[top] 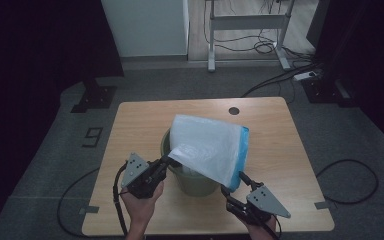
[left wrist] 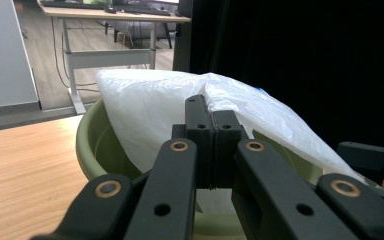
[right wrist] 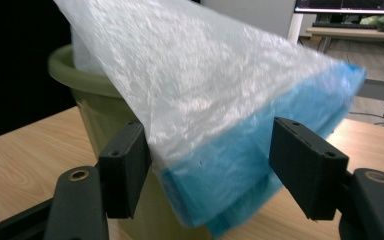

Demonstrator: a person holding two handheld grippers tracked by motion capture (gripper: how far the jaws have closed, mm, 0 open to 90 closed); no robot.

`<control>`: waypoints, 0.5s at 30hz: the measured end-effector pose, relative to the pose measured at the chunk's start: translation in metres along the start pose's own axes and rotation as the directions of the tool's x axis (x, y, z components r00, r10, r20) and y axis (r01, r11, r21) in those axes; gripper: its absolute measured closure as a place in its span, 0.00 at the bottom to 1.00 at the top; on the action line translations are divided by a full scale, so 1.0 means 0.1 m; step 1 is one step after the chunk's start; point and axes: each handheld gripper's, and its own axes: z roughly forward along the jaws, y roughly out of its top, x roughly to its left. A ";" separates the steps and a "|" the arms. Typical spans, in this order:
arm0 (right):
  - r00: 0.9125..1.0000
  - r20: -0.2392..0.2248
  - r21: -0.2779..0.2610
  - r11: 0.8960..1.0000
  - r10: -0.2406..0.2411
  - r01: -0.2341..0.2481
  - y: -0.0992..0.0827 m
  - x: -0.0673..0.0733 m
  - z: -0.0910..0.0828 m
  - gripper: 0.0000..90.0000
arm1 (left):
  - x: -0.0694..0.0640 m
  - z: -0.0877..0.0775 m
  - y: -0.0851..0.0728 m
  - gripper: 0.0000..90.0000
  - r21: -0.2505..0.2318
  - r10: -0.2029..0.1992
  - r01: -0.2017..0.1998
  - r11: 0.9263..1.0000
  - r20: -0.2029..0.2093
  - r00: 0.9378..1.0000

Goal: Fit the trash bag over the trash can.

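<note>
Pinching one white bag [top: 210,145] with left gripper [top: 166,162], right gripper [top: 236,184] jaws apart, one green bin [top: 196,184], one table [top: 135,125]

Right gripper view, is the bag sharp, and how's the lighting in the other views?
Right gripper view: the translucent white plastic bag with a blue edge looks soft and blurred up close. High view: dim, dark surroundings, the light wooden table evenly lit. Left gripper view: jaws sharp, background black at right.
</note>
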 end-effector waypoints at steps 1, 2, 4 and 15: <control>1.000 0.005 0.008 1.000 0.001 -0.001 -0.03 -0.02 0.03 0.38 | 0.00 0.00 0.00 0.99 -0.001 0.001 -0.001 1.000 0.001 1.000; 1.000 0.008 0.013 1.000 0.004 -0.004 -0.05 -0.04 0.04 0.39 | 0.00 -0.01 -0.01 0.98 -0.002 -0.002 0.002 1.000 0.001 1.000; 1.000 0.011 0.016 1.000 0.005 -0.005 -0.07 -0.05 0.05 0.41 | 0.00 -0.01 -0.01 0.98 -0.002 -0.003 0.003 1.000 -0.001 1.000; 0.999 -0.003 -0.025 0.999 0.035 -0.035 -0.15 -0.22 0.09 0.82 | 0.06 -0.07 -0.05 0.98 0.002 -0.007 0.007 1.000 0.016 1.000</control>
